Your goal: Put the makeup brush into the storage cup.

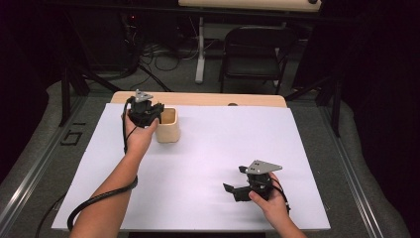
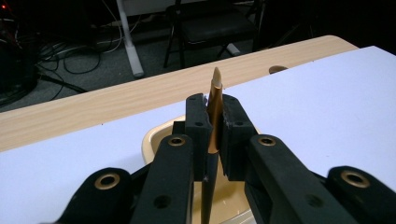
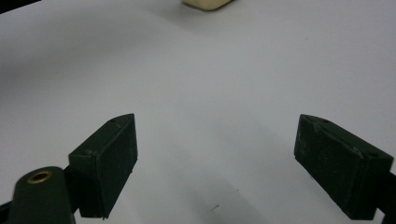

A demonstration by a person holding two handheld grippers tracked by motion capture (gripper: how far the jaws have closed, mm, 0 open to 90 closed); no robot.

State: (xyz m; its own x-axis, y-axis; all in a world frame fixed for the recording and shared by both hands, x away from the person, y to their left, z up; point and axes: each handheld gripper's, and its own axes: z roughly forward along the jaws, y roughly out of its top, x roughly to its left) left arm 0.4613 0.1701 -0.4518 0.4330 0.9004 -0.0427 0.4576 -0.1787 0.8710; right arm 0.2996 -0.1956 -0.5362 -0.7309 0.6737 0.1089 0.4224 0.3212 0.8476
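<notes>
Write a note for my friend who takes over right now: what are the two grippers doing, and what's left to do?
Left gripper: shut on a thin pen-like stick, gold and cream at the top, dark lower down, held upright over the beige cup.
Right gripper: open, holding nothing, resting low over the white sheet near the front right.
Done: the stick is picked up and brought to the cup.
Left, probably: lower the stick into the cup and let go. I cannot tell whether its lower end is already inside.
</notes>
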